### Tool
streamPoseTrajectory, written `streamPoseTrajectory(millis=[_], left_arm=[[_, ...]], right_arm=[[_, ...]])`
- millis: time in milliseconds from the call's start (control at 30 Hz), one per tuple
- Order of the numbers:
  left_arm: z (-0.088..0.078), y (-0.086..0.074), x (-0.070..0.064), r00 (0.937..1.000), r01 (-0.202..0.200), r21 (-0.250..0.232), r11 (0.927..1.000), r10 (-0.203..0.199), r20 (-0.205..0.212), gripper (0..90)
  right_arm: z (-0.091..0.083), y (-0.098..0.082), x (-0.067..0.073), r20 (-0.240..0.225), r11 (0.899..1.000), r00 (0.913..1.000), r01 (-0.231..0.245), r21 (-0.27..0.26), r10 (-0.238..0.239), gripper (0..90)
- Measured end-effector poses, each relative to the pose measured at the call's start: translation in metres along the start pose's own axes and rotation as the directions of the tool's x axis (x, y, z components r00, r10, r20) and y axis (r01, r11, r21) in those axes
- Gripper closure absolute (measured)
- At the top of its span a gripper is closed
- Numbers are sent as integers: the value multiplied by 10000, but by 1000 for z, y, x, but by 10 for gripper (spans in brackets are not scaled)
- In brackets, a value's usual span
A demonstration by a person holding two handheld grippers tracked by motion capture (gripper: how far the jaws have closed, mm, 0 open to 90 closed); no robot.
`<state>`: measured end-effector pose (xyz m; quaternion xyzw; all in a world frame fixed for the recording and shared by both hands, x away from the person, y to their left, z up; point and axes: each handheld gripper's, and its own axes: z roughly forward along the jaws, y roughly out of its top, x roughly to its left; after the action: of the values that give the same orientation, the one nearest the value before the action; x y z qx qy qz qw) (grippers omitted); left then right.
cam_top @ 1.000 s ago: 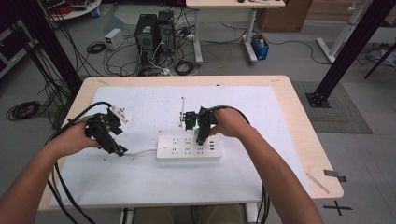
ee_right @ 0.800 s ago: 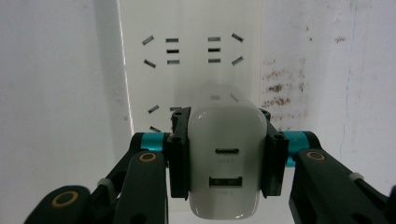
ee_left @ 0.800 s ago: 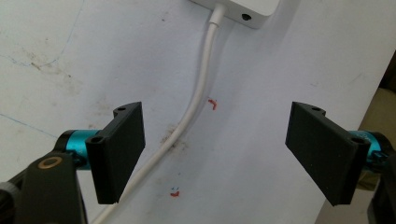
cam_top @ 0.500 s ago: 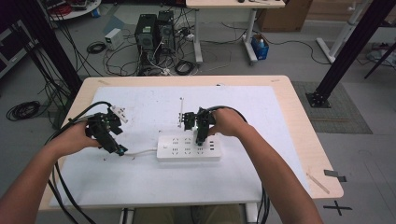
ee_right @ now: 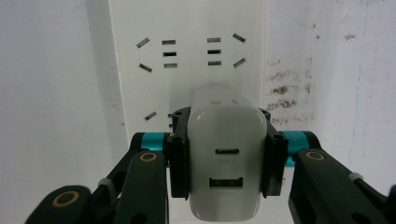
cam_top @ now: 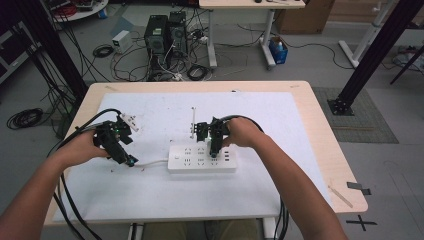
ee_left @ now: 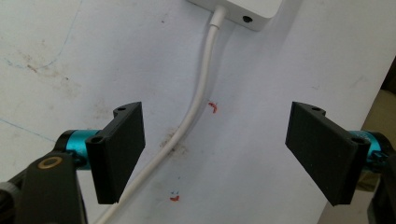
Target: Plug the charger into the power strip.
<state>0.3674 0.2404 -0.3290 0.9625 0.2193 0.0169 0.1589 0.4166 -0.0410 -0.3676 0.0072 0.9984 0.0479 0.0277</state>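
The right gripper [ee_right: 226,158] is clamping a white USB charger [ee_right: 226,163] between its fingers [ee_right: 180,156], the black pads pressing flat on both of the charger's sides. The charger's two ports are facing the camera, and just beyond the fingertips the charger is meeting the white power strip [ee_right: 187,28], whose free socket slots are lying farther ahead. In the high view the right gripper [cam_top: 214,145] is standing over the strip [cam_top: 190,161] on the white-covered counter [cam_top: 280,130]. The left gripper [ee_left: 215,154] is hovering with its fingers [ee_left: 119,149] spread wide and holding nothing; the strip's white cord [ee_left: 196,102] is running between them, close to the left-hand finger.
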Motion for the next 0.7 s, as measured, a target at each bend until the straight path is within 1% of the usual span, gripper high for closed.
streamPoseTrajectory(millis=[67, 100, 133, 167, 267, 367, 433, 500, 533, 633, 700], left_arm=[[0, 0, 0, 10000, 38, -12, 10000, -38, -7, 200], [1, 0, 0, 10000, 1, -19, 10000, -1, 14, 200], [1, 0, 0, 10000, -22, 12, 10000, 22, 30, 200], [2, 0, 0, 10000, 43, -12, 10000, -43, 38, 199], [3, -1, 0, 10000, -1, 41, 10000, 0, 73, 199], [2, -1, 1, 10000, 81, 11, 10000, -81, 53, 200], [1, 0, 2, 10000, 50, -13, 10000, -50, 31, 200], [1, 0, 2, 10000, 49, 7, 10000, -49, 51, 200], [2, 0, 2, 10000, 63, 7, 10000, -63, 71, 199], [2, 0, 3, 9999, 87, 15, 10000, -87, 77, 200], [2, 0, 4, 9999, 94, 15, 10000, -94, 54, 200]], right_arm=[[0, 1, 2, 134, 10000, 9999, 38, 29, -38, 628], [0, 2, 4, 245, 9999, 9996, 130, 38, -131, 628], [1, 1, 4, 262, 9999, 9996, 140, -4, -139, 628], [1, 0, 3, 216, 10000, 9997, 77, -51, -76, 628], [1, 0, 2, 128, 10000, 9999, 9, -97, -7, 628], [1, 1, 1, 47, 9999, 9999, -91, -128, 92, 628], [1, 1, 1, 69, 9999, 10000, -39, -151, 40, 629], [1, 2, 4, 235, 10000, 9997, 14, -89, -12, 629], [2, 2, 5, 299, 9999, 9995, 120, -63, -118, 629], [2, 2, 4, 235, 9999, 9997, 65, -96, -63, 629], [2, 1, 2, 113, 9998, 9999, 91, -181, -89, 629]])
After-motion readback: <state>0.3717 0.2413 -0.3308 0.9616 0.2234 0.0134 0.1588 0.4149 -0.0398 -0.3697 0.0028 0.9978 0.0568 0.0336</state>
